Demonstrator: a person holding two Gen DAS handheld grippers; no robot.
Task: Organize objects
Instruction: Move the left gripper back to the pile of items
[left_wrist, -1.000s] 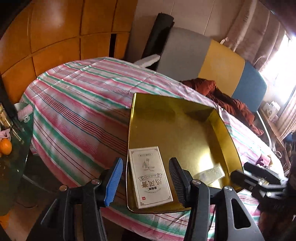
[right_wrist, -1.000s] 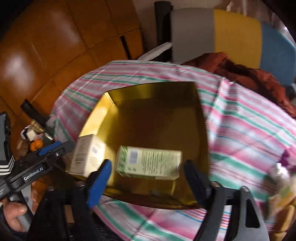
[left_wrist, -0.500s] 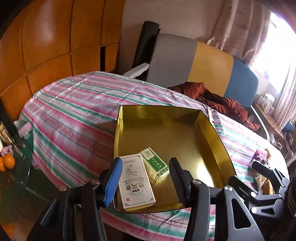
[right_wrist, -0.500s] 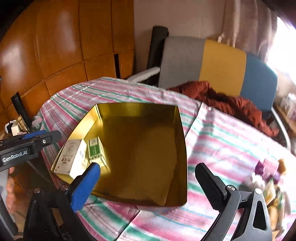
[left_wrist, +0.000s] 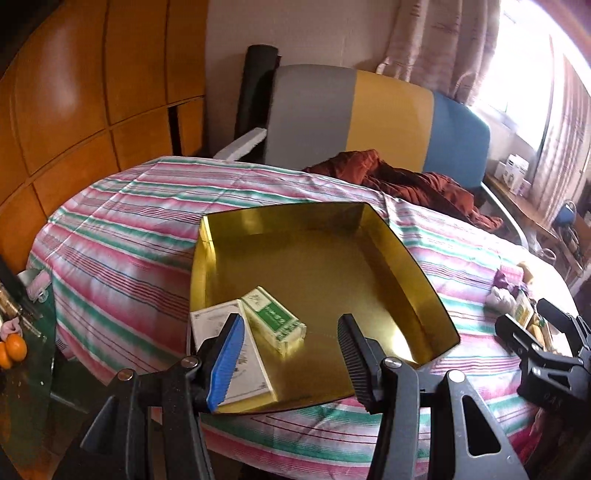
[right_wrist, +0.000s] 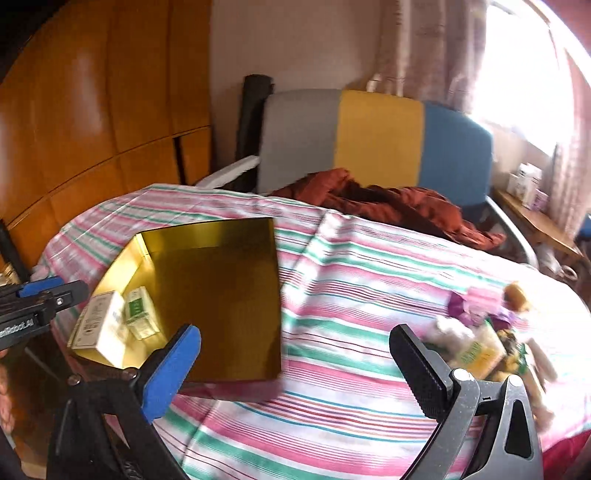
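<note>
A gold tray (left_wrist: 332, 273) (right_wrist: 221, 295) lies on the striped tablecloth (left_wrist: 122, 236). In its near left corner a white box (left_wrist: 253, 373) (right_wrist: 99, 325) lies flat, and a green box (left_wrist: 275, 317) (right_wrist: 138, 314) lies right beside it. My left gripper (left_wrist: 290, 358) hovers over that corner, open with nothing between its fingers. My right gripper (right_wrist: 295, 365) stands wide open and empty over the cloth just right of the tray. A heap of small packets and wrapped items (right_wrist: 480, 332) (left_wrist: 513, 295) lies on the cloth further right.
Behind the table stand a chair with a grey, yellow and blue back (left_wrist: 369, 110) and a rust-coloured cloth (left_wrist: 406, 181). Wood panelling (left_wrist: 92, 92) fills the left. A glass side table with oranges (left_wrist: 14, 347) stands low at the left.
My right gripper let go of the green box, which now lies in the tray beside the white box, then opened wider and swung right. My left gripper drew back from the tray.
</note>
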